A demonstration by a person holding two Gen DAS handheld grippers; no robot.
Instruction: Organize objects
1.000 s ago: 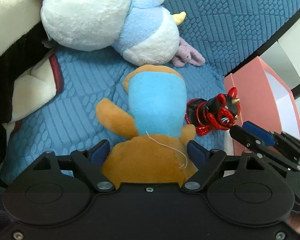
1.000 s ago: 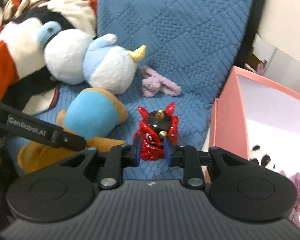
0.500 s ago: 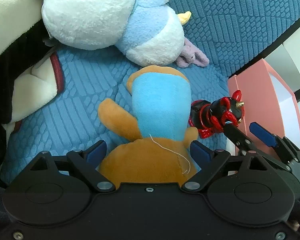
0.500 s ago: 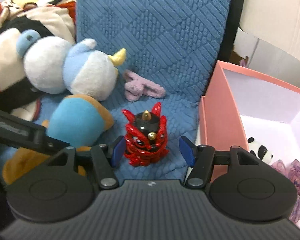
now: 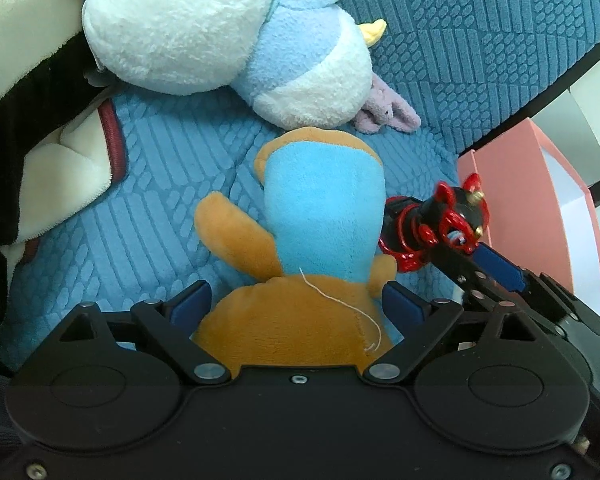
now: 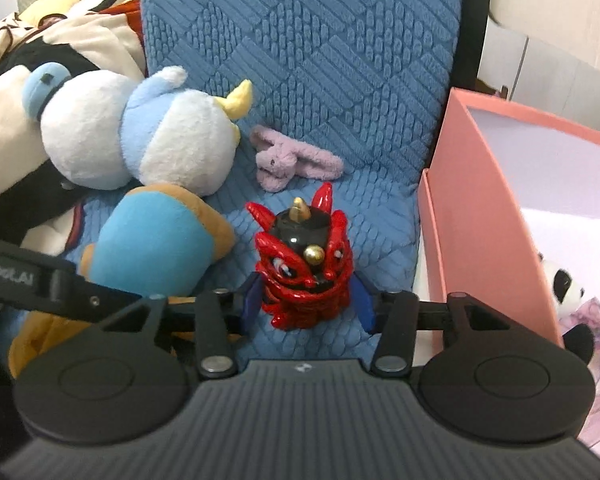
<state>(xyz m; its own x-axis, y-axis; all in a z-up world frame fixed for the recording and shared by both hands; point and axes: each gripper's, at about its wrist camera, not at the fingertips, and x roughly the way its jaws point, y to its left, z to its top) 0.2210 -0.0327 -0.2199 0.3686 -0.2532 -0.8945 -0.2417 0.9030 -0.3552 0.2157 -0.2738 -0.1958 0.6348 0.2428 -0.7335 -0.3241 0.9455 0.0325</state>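
A red and black horned figurine [image 6: 304, 268] stands on the blue quilted seat [image 6: 308, 80], between the open jaws of my right gripper [image 6: 306, 304]; small gaps show on both sides. It also shows in the left wrist view [image 5: 436, 228]. My left gripper [image 5: 296, 306] is open around the orange base of an orange and blue plush [image 5: 320, 216], whether touching I cannot tell. The plush shows in the right wrist view [image 6: 156, 248].
A pink box [image 6: 472, 216] stands to the right, holding a panda toy [image 6: 568, 284] and purple items. A white and blue penguin plush [image 5: 228, 28], a small lilac bunny [image 6: 288, 160] and a big striped plush [image 6: 28, 80] lie on the seat.
My right gripper opened off the figurine, then narrowed around it again while moving. The left gripper stays open around the plush.
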